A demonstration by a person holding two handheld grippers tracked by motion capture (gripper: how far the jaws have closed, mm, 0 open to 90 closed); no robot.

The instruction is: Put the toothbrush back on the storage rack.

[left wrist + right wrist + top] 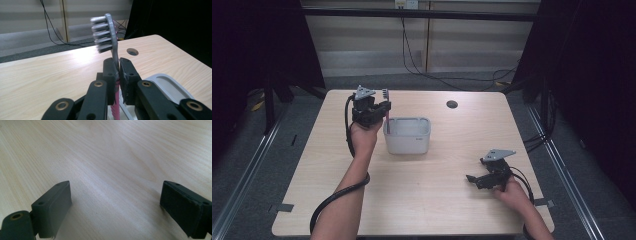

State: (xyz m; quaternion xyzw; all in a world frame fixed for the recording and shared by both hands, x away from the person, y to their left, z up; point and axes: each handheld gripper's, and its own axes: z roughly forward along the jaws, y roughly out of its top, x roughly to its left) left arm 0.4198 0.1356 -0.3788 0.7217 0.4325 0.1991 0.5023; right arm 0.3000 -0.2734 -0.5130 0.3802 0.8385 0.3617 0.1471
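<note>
- No brand, label or writing can be read on any object here: the toothbrush (111, 35), the container and the grippers all look unmarked.
- The toothbrush has a grey head and neck, with rows of grey and white bristles facing left in the left gripper view (the head is slightly blurred), and a pink handle running down below the jaws.
- It stands upright, head at the top, clamped at the neck by the left gripper (118, 72), whose two black jaws are pressed together on it.
- In the high view the left gripper (384, 106) is held above the far left part of the table (422, 200), at the left rim of a white plastic container (407, 135); the toothbrush (386, 107) rises beside that rim, its bristle head above the gripper and its pink handle reaching down at the container's left edge.
- Whether the handle's lower end touches the container I cannot tell.
- The container is rectangular with rounded corners and a flat lip, and sits near the middle of the table; a corner of its rim (170, 82) shows at the lower right of the left gripper view.
- The right gripper (476, 179) rests low over the near right part of the table, well apart from the container, its jaws wide apart with nothing between them (bare light wood grain shows between them in the right gripper view) (115, 210).
- A round cable hole (452, 104) lies in the far right part of the tabletop.
</note>
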